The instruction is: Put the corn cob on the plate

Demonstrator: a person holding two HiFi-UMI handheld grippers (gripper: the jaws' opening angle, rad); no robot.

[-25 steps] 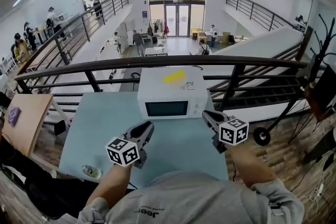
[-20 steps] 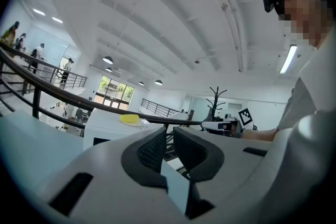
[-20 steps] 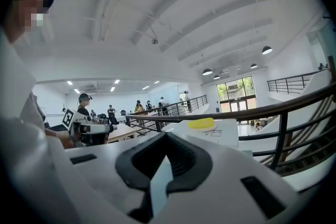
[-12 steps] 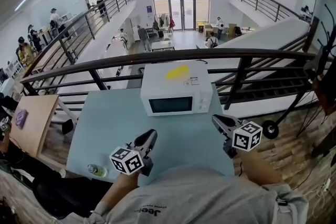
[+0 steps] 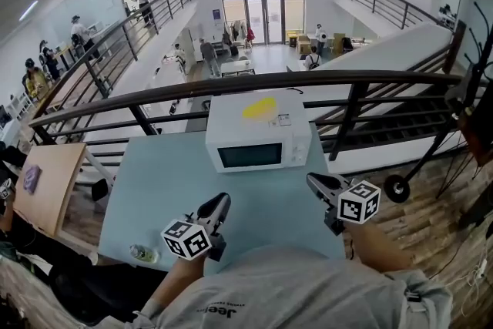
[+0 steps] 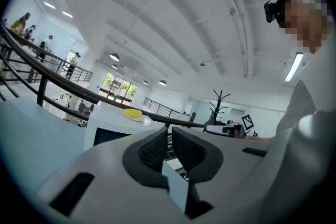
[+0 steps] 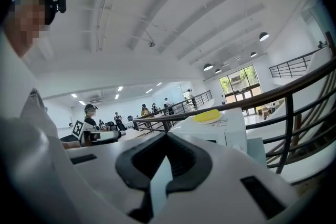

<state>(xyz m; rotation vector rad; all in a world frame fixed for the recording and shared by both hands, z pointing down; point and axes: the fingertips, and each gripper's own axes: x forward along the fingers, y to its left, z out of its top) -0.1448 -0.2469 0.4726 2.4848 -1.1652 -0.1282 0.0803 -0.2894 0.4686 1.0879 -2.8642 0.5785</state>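
A flat yellow thing (image 5: 259,106) lies on top of a white microwave (image 5: 258,139) at the far side of a light blue table (image 5: 154,181); I cannot tell whether it is the corn cob or a plate. It also shows as a yellow oval (image 6: 133,113) in the left gripper view and as the same yellow oval (image 7: 207,116) in the right gripper view. My left gripper (image 5: 219,204) hovers over the table's near side, shut and empty, its jaws together (image 6: 169,136). My right gripper (image 5: 314,181) is held near the table's right edge, its jaws together (image 7: 168,139) on nothing. Both point towards the microwave.
A dark metal railing (image 5: 254,85) runs behind the table, with an open drop to a lower floor beyond. A small bottle (image 5: 141,251) lies at the table's near left corner. A wooden desk (image 5: 46,181) stands to the left, and a coat stand (image 6: 220,99) to the right.
Both grippers have sunk a little and come nearer to me over the table. The head view has shifted slightly. Nothing was picked up.
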